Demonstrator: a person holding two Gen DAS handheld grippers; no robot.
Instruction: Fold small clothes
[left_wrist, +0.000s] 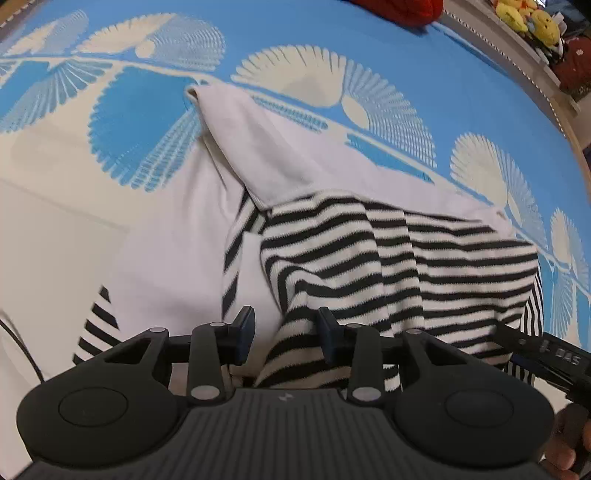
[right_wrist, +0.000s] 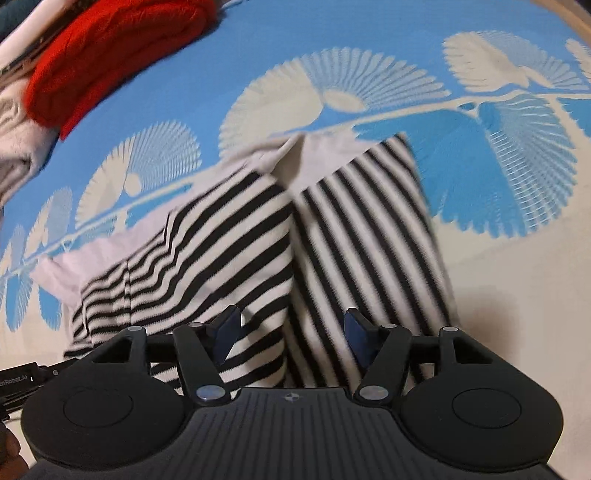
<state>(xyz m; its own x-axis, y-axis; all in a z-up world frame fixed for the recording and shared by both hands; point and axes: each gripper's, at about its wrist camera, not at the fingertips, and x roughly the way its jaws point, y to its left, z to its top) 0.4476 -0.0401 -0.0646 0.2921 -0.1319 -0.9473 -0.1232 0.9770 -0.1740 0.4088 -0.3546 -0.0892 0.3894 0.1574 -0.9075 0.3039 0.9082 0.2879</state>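
Where lettering can be read at all, I log two items: on the black arm of the other gripper (left_wrist: 546, 354) at the right edge of the left wrist view, white characters that look like "DAS", seen upside down and partly cut off; and at the left edge of the right wrist view, a black bar (right_wrist: 18, 378) marked "enRobot.AI", its beginning out of frame. Small emblems on each gripper's ribbed body are too small for me to read. My left gripper (left_wrist: 286, 334) has its jaws partly open, blue pads apart, with a fold of the striped garment (left_wrist: 369, 258) running up between them; I see the cloth close to the right pad, but I cannot tell that either pad presses it. My right gripper (right_wrist: 291, 338) has its jaws wider apart, pads clear of the cloth, with the striped fabric lying below and between them, nothing held. Garment: black-and-white striped knit with plain white panels, part-folded, lying on the blue and cream bedspread (left_wrist: 147, 122) with fan-shaped leaf pattern, directly ahead of both grippers. Also present: red knit item (right_wrist: 110, 48) at the far edge of the spread, beside pale cloth (right_wrist: 14, 140); yellow plush toys (left_wrist: 528, 18) beyond the bed edge; part of a hand (left_wrist: 569, 439) at lower right of the left view.
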